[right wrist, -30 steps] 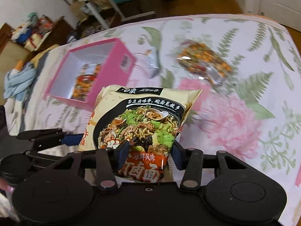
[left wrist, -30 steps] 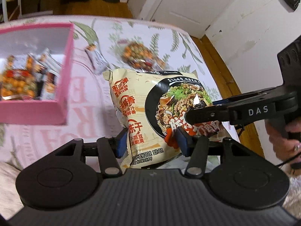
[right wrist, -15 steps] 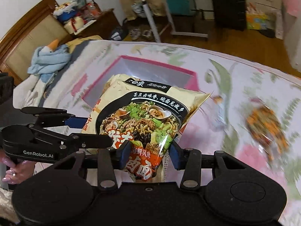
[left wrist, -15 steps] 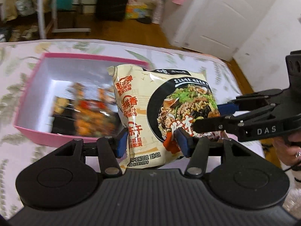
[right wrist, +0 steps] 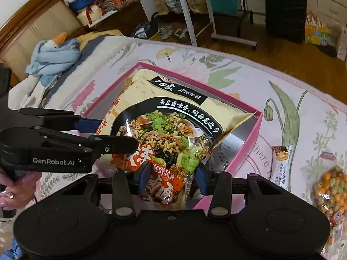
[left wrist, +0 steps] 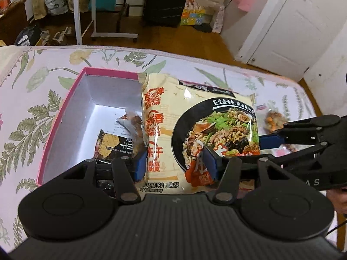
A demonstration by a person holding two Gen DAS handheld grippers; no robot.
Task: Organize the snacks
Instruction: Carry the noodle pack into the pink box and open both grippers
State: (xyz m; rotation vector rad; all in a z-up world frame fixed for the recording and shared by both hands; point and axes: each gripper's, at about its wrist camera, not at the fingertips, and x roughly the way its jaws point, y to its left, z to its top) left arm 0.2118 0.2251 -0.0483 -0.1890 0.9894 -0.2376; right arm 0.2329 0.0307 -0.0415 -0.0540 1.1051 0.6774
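A cream noodle packet (left wrist: 195, 130) (right wrist: 164, 130) with a picture of a black bowl hangs over the pink box (left wrist: 65, 106) (right wrist: 249, 143). My left gripper (left wrist: 173, 164) is shut on the packet's lower left part. My right gripper (right wrist: 172, 177) is shut on its bottom end, and shows from the side at the right of the left wrist view. The left gripper (right wrist: 112, 134) reaches in from the left of the right wrist view. Inside the box lie a dark cracker packet (left wrist: 112, 145) and other snack packets, partly hidden by the noodle packet.
The box sits on a floral bedspread (left wrist: 32, 91). A small sachet (right wrist: 282, 162) and a bag of mixed nuts (right wrist: 329, 190) lie on the bedspread right of the box. A hand (right wrist: 13, 186) holds the left gripper. Beyond the bed stand a black suitcase (left wrist: 164, 2) and a white door (left wrist: 292, 21).
Both grippers carried the noodle packet across the bedspread from beside the pink box until it hangs over the box. The loose nut bag and sachet now lie off to the right.
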